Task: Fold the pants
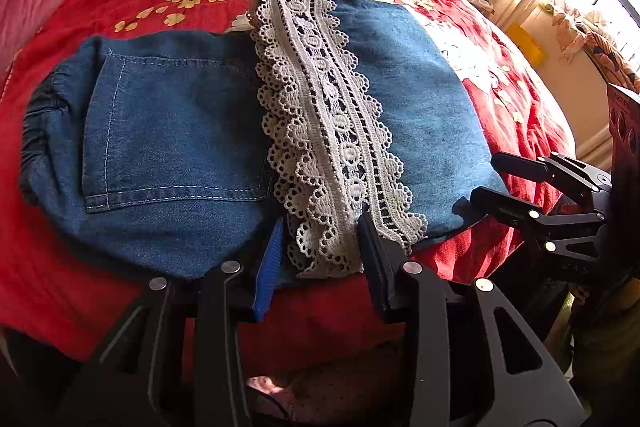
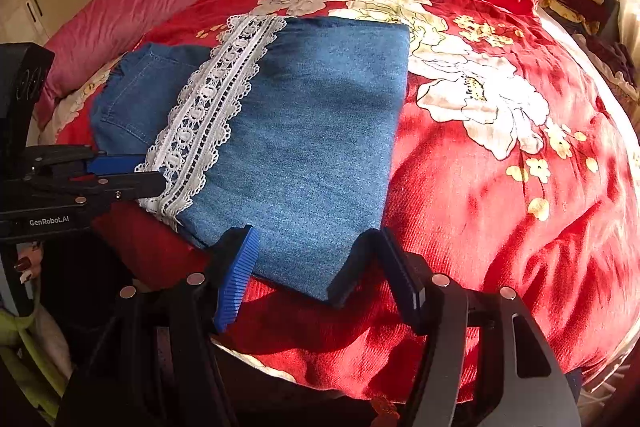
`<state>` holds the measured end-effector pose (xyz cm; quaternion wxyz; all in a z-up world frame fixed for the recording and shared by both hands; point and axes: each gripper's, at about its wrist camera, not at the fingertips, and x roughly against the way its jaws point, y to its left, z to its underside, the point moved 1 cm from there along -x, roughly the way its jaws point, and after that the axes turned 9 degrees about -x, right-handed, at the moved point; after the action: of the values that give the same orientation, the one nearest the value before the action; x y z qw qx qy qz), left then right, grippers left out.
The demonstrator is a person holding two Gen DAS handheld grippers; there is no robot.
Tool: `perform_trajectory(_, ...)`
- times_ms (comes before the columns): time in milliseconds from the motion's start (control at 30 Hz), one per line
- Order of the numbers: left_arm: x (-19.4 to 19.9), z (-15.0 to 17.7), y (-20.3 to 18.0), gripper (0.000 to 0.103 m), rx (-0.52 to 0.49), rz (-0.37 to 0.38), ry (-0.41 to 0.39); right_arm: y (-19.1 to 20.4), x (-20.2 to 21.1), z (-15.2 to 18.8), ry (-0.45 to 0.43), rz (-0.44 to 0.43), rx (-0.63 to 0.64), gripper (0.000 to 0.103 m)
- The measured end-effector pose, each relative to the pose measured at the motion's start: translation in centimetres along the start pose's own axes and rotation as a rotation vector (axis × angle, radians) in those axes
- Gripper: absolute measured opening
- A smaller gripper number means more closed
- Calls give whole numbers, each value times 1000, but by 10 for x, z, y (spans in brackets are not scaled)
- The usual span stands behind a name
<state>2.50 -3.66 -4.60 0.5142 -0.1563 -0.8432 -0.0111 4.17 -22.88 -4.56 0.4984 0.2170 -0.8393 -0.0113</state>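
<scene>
Both tools are built of matte black metal. The left gripper [image 1: 322,259] has two angular arms with long cut-out slots and round silver rivets at the joints. One finger carries a ribbed bright blue pad [image 1: 267,267]; the other pad looks dark navy. The right gripper [image 2: 316,267] is the same make: black slotted arms, silver rivets, a ribbed blue pad [image 2: 236,277] on one finger and a darker one opposite. Seen from the right wrist, the left tool's side bears white lettering, "GenRobot.AI" [image 2: 49,221]. Below it a fingertip with dark red nail polish [image 2: 24,263] shows.

Matt denim pants [image 1: 180,123] w/ lace trim [image 1: 332,131]
</scene>
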Motion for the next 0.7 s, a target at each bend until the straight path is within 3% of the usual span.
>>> perform_trajectory(167,1,0,-1,30,-1,-1,-1,-7,9,-2,-27,7,-29,70)
perform_trajectory(233,1,0,-1,31,-1,-1,-2,-9,13,-3,-40,16,-37,77)
perform_trajectory(433,7,-2,0,33,3,-7,-11,-19,25,-6,-84,25,-79,83)
perform_trajectory(533,12,-2,-1,37,4,-18,-22,-22,31,-7,-104,31,-97,83)
perform_trajectory(600,15,-3,0,39,3,-30,-28,-25,34,-8,-118,39,-111,94)
perform_trajectory(700,21,-3,1,45,0,-48,-38,-26,38,-10,-136,29,-124,94)
